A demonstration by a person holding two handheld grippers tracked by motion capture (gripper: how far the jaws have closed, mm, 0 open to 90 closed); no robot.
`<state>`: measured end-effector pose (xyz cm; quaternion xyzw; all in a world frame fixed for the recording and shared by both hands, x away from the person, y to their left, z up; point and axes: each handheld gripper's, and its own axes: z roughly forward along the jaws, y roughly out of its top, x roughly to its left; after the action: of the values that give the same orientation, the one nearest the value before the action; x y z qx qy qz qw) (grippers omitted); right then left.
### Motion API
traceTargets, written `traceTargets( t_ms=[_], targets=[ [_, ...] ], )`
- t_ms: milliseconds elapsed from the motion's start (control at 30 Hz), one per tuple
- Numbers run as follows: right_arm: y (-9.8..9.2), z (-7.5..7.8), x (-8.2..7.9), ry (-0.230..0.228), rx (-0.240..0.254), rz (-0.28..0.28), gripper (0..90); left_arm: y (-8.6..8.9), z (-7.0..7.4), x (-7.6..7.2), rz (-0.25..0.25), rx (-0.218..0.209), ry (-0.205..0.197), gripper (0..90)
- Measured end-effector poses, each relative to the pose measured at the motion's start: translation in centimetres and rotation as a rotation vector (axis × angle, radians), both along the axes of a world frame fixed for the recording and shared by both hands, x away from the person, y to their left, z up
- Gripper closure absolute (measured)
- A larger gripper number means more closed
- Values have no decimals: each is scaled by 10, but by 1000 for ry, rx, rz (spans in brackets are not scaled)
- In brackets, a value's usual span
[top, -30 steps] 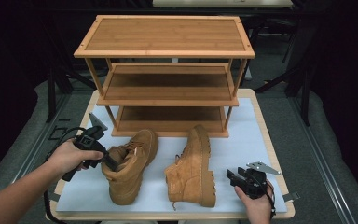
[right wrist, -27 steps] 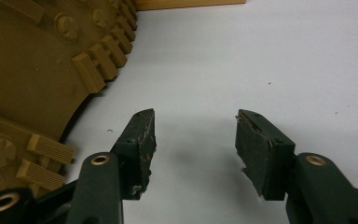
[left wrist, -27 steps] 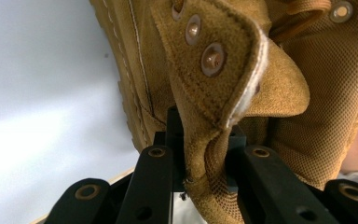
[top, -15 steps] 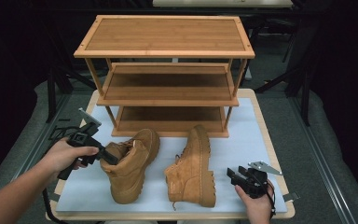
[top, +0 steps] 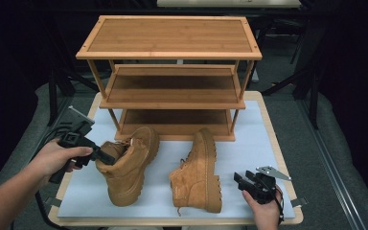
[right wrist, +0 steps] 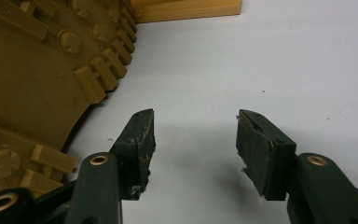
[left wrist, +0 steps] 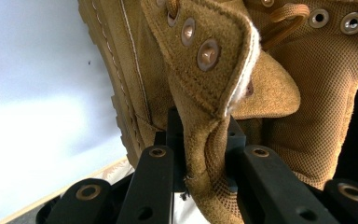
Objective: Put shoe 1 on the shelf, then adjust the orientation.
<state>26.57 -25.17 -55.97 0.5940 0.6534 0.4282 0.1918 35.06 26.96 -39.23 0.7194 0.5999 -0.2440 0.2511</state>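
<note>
Two tan lace-up boots lie on the white mat. My left gripper is shut on the collar flap of the left boot, whose heel end is raised and tilted toward the hand. In the left gripper view the jaws pinch the suede flap between them. The right boot lies on its side with its sole facing right. My right gripper rests low on the mat just right of that sole. Its jaws are open with nothing between them.
A three-tier wooden shoe rack stands at the back of the mat, all its shelves bare; its foot rail lies beyond the right boot. Bare mat extends right of the right boot. The table's wooden edge borders the mat.
My left gripper has risen a little and drawn leftward, lifting the left boot's collar with it. The right gripper and right boot have stayed put.
</note>
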Motion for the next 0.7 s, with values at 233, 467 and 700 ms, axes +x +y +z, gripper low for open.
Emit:
traceTargets(
  t_ms=[233,467,700],
  targets=[
    [-3,2,-1,-10,12,-14,463,12,34,-15,15,-26,-27,796],
    [-2,3,-2,-1,-5,-12,462,24,64,-25,31,-64,-44,796],
    [-6,2,-1,-11,17,-32,462,27,92,-30,28,-82,-73,797]
  ],
)
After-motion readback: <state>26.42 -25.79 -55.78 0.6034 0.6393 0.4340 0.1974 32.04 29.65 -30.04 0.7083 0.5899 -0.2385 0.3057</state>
